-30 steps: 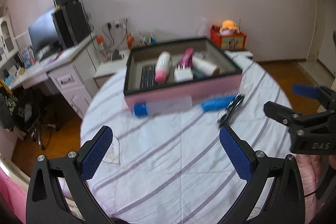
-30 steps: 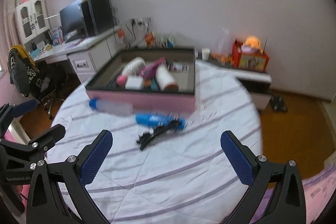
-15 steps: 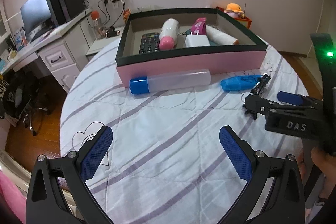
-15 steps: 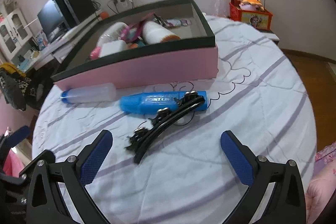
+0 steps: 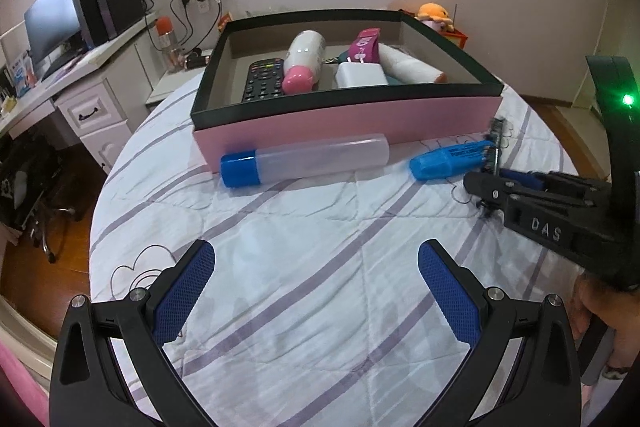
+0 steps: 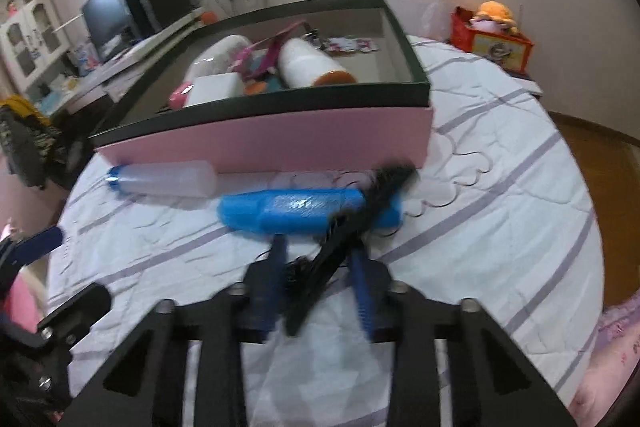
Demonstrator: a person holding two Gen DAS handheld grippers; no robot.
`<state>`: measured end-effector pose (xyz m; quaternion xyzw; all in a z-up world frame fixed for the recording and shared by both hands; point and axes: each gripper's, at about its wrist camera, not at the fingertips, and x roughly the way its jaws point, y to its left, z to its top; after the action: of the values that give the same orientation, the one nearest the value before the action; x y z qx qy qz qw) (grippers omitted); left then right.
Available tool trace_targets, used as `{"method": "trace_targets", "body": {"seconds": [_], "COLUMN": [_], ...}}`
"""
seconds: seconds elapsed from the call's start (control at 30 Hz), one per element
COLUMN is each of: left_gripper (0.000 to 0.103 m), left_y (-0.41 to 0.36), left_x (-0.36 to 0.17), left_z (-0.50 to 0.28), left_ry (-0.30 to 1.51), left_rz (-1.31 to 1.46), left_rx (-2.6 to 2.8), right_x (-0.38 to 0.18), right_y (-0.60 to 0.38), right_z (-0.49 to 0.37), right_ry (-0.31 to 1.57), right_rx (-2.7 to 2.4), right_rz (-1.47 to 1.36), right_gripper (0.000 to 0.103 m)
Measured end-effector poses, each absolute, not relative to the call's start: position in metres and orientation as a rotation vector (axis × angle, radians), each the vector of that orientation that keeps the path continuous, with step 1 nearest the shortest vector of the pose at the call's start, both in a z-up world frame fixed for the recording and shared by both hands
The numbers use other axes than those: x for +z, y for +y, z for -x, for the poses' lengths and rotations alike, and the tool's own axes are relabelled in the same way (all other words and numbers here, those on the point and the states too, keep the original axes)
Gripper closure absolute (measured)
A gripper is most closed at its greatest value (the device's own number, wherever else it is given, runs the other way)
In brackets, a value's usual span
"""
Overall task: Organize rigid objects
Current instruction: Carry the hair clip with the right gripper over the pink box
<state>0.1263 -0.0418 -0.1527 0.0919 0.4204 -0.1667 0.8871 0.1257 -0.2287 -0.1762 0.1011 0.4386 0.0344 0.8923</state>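
Observation:
A pink box (image 5: 348, 119) with a dark rim stands on the round table and holds several items. In front of it lie a clear bottle with a blue cap (image 5: 312, 159) and a blue tube (image 5: 448, 159). A black hair clip (image 6: 372, 199) lies slanted across the blue tube (image 6: 288, 207). My right gripper (image 6: 318, 259) has its jaws closing, and the blue pads press on the near end of the clip. In the left wrist view the right gripper (image 5: 486, 187) comes in from the right. My left gripper (image 5: 316, 255) hangs open over bare tablecloth, nothing between its fingers.
Inside the box are a remote (image 5: 262, 83), a pink-capped bottle (image 5: 302, 67) and a white charger (image 5: 360, 77). A desk with a monitor (image 5: 52, 27) stands at the left. A red box with an orange plush (image 6: 494, 35) sits behind the table. The round edge of the table drops off close by.
Both grippers came down nearer the table and the box. The right gripper's jaws, wide open before, have shut around the near end of the black hair clip.

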Motion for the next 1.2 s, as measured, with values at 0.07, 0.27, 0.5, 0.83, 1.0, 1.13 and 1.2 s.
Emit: {"method": "trace_targets", "body": {"seconds": [0.07,0.27,0.5,0.83,1.0,1.13,1.2], "left_gripper": [0.0,0.0,0.0,0.0,0.0,0.0,0.0], "left_y": [-0.044,-0.051,-0.049,-0.056,-0.063,-0.067,-0.068], "left_x": [-0.15,-0.142,-0.116,-0.084,-0.089,-0.1,-0.104], "left_z": [-0.125,-0.12,-0.126,-0.165,-0.193,-0.207,-0.209], "left_ry": [0.866,0.843,0.787,0.712,0.738,0.771,0.781], "left_rz": [-0.194,-0.2,-0.159,-0.147,-0.148,-0.149,-0.146], "left_rx": [-0.349,-0.355,-0.36,-0.333,-0.327,-0.331,-0.329], "right_x": [-0.173,-0.158,-0.118,-0.088,-0.106,-0.127,-0.134], "right_y": [-0.224,-0.212,-0.21,-0.221,-0.229,-0.238,-0.244], "right_z": [-0.12,-0.109,-0.108,-0.176,-0.217,-0.239,-0.242], "right_ry": [0.901,0.86,0.766,0.725,0.786,0.835,0.841], "right_rx": [0.107,0.185,0.211,0.175,0.146,0.117,0.107], "right_rz": [-0.203,-0.179,-0.127,-0.008,0.036,0.052,0.051], "right_gripper": [0.087,0.087,0.087,0.087,0.087,0.087,0.086]}}
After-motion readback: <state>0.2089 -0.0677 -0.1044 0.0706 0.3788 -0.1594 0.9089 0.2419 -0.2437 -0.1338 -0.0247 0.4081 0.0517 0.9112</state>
